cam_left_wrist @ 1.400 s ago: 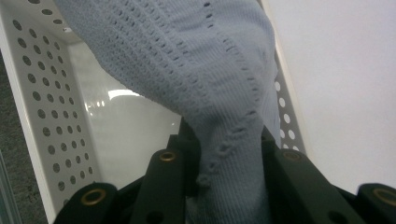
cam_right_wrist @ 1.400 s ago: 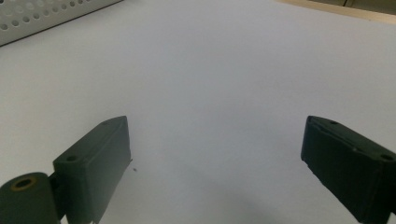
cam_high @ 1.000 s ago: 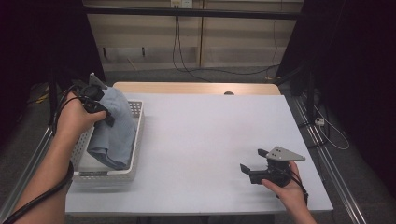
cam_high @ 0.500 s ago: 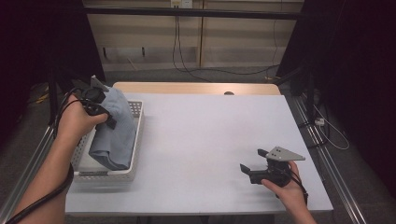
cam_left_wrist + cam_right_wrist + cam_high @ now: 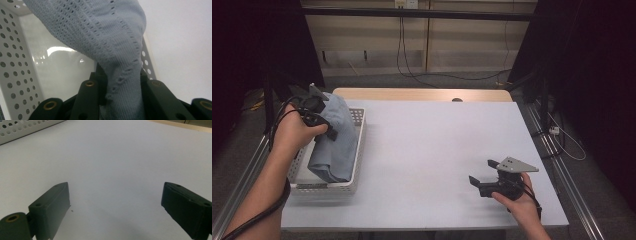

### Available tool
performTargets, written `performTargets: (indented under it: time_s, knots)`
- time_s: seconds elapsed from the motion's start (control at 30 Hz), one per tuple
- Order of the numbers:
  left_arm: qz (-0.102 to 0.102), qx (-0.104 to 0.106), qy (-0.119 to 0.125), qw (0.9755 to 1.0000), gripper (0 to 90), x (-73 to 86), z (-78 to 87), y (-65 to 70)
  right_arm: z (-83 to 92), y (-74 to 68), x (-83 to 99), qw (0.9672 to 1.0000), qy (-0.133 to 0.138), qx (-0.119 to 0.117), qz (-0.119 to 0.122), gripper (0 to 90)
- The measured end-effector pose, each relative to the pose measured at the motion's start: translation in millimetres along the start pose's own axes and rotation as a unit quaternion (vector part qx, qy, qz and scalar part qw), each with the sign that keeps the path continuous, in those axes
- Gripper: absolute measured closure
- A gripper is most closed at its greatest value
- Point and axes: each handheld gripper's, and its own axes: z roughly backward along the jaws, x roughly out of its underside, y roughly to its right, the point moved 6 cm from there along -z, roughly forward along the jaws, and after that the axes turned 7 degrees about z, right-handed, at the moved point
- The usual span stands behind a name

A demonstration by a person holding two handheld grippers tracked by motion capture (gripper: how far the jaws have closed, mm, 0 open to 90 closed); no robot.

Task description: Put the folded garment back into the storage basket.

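High view, left gripper [image 5: 331, 134]: I see it clamped on the blue knit cloth [image 5: 337, 142], over the white perforated basket [image 5: 357, 150].
Right gripper [image 5: 481, 175]: jaws wide apart, holding nothing, resting on the white table [image 5: 432, 150].

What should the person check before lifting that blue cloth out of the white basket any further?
1. Left claw gripping the blue knitted cloth: ok, the fabric is pinched between its jaws in the left gripper view.
2. Cloth free of the white perforated basket: not ok, its lower end hangs inside the basket.
3. Cloth snagged on the basket's holes: cannot tell.
4. Right claw free to help: ok, its jaws stand wide apart with nothing between them.
5. Room to lay the cloth down: ok, the white table between basket and right claw is bare.
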Motion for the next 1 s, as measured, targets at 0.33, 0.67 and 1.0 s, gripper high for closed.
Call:
performTargets:
  time_s: [0.33,0.67,1.0]
  knots:
    - [-0.001,0.007,-0.005,1.0,73.6,3.0,-1.9,1.1,0.6,0.0,-0.5,1.0,0.001,0.0,0.001,7.5]
    - [-0.001,0.014,-0.004,0.9999,73.5,7.1,-2.4,2.9,0.6,-0.3,-0.8,1.0,0.001,0.0,0.002,7.5]
    - [-0.002,0.019,-0.003,0.9998,73.4,10.2,-6.0,4.1,0.2,-1.7,-1.2,1.0,0.0,-0.001,0.002,7.5]
